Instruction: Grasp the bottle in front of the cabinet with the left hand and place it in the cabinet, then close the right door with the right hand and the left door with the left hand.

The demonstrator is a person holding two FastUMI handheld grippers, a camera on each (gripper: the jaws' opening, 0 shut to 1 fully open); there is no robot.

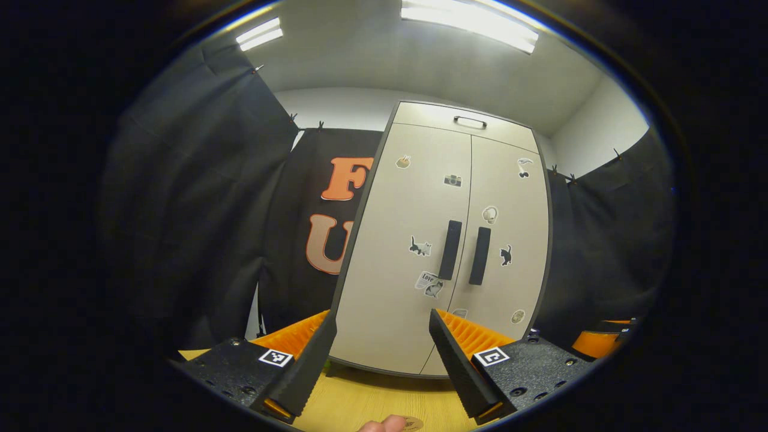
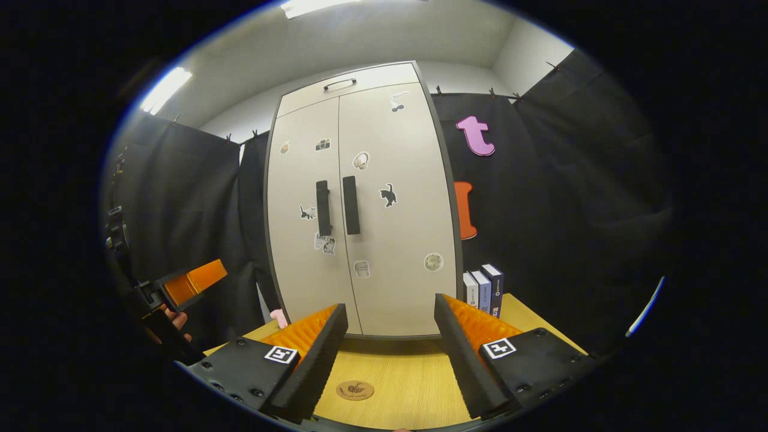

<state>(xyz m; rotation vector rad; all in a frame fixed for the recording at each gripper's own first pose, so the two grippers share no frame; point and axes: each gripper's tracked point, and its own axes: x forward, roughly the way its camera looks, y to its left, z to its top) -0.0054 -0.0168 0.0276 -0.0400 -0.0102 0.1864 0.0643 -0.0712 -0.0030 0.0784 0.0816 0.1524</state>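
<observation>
Evidently both doors of the cabinet are shut with their handles side by side, so the bottle is presumably inside. The left tongs and right tongs hang wide and empty over the counter, backed off.

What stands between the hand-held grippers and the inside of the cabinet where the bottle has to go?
The cabinet's left door and right door are both shut and block the inside. The left hand-held gripper and right hand-held gripper face them, open and empty. A flat round coaster lies on the table in front.
</observation>
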